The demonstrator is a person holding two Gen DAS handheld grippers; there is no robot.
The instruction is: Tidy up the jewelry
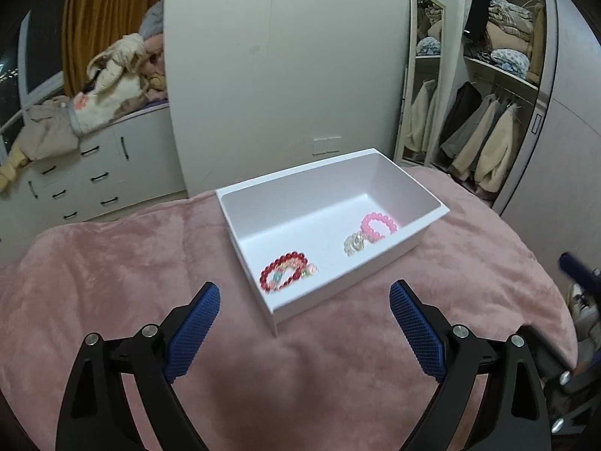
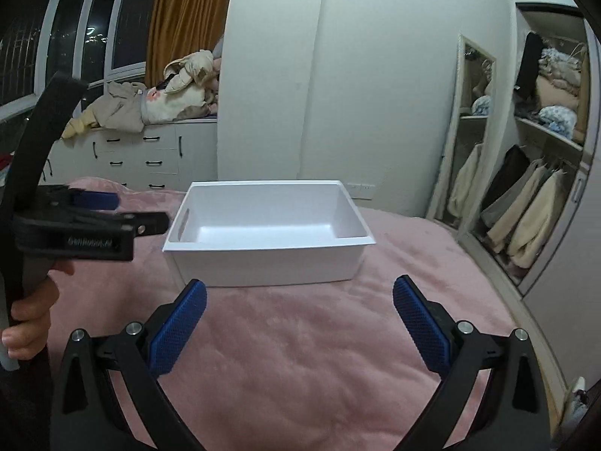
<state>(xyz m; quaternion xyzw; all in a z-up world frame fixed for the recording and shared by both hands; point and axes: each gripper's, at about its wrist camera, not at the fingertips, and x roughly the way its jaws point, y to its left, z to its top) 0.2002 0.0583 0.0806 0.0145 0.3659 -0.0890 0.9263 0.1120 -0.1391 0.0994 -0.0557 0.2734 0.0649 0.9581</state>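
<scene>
A bedroom, pink blanket on the bed (image 1: 112, 282), white bin (image 1: 409, 180) near the far edge. Inside: red bracelet (image 1: 283, 272), pink one (image 1: 379, 227), clear beads (image 1: 353, 244). Left hand-held gripper (image 1: 304, 300) gapes wide and empty; so does the right hand-held gripper (image 2: 299, 293). Risk: soft bedding lets the bin tip under a push. Only the left view shows the jewelry; the right view's near wall hides it.
</scene>
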